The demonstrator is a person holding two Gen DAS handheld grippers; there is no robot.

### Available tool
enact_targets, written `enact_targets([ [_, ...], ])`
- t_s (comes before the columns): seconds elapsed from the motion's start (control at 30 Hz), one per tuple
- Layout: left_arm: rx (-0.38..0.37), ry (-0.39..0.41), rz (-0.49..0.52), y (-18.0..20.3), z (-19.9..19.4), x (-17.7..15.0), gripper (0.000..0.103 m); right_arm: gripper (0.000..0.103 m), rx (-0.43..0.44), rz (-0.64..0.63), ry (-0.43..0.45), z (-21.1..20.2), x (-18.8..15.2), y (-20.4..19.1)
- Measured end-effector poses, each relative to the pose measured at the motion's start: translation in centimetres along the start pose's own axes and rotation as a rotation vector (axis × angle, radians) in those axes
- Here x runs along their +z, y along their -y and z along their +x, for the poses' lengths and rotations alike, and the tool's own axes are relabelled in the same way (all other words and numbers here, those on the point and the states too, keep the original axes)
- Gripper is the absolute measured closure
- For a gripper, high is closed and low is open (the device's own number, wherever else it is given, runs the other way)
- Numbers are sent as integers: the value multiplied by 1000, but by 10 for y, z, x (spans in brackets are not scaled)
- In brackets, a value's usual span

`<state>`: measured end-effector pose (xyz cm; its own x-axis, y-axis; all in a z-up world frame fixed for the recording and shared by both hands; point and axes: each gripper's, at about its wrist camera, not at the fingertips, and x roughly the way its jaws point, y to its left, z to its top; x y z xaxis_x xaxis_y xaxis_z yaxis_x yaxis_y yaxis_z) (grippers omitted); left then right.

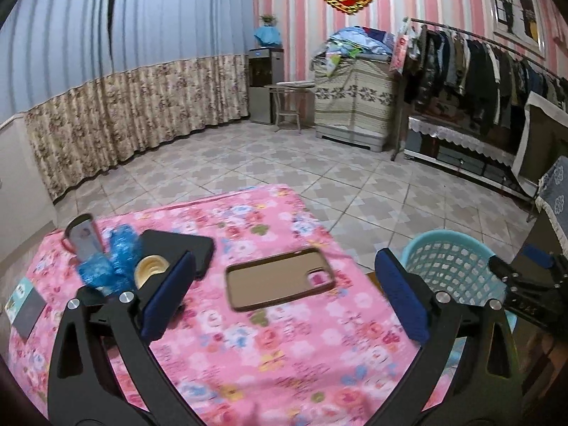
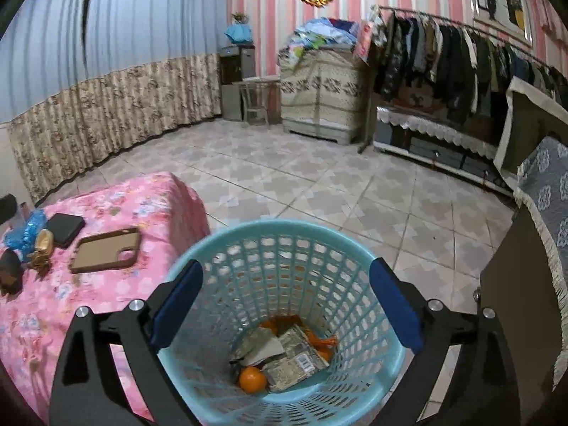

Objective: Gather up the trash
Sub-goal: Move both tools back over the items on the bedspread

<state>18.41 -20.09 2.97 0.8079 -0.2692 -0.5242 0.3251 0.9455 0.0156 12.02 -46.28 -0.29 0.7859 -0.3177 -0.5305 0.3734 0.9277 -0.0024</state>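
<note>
While the right gripper [image 2: 285, 305] is held over the basket [image 2: 390, 358] with its jaws spread wide and nothing between them, the left gripper [image 1: 284, 294] is held over the table [image 1: 284, 362], equally wide open and empty. Trash is already seen at the basket bottom: crumpled wrappers [image 2: 287, 358], an orange [image 2: 252, 379] and orange peel [image 2: 319, 342]. The basket stands on the floor just beside the table's right edge.

Remaining trash on the pink cloth is judged to be the crumpled blue plastic [image 1: 106, 262] at the far left, beside a roll of tape [image 1: 151, 269] and a black wallet [image 1: 177, 248]; in the right view a small brown scrap [image 2: 39, 262] is also seen near the tape, too blurred to identify. A phone case [image 1: 280, 278] lies in the middle, and a standing phone [image 1: 85, 238] and a card [image 1: 26, 305] are at the left; these are probably not trash.

The blue plastic is judged very light, soft and crinkly, not fragile, likely to compress and slip if pinched thinly. A grip is best taken across its bunched middle, with the jaws closed fully. Care is needed not to catch the cloth or knock the tape.
</note>
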Motion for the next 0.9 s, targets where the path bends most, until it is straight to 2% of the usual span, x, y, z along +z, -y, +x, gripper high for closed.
enact_targets([
  [0.17,78,23,-11,-40,-21,-7,6,8,71,-31,69,-31,10,-40],
  [0.33,154,21,-51,-91,-34,-19,6,7,157,-62,89,-41,16,-87],
  [0.67,299,16,-89,-186,-35,-35,6,7,268,-150,105,-36,14,-182],
  [0.9,337,-37,-122,-237,-13,-50,6,7,309,-186,82,-13,8,-227],
])
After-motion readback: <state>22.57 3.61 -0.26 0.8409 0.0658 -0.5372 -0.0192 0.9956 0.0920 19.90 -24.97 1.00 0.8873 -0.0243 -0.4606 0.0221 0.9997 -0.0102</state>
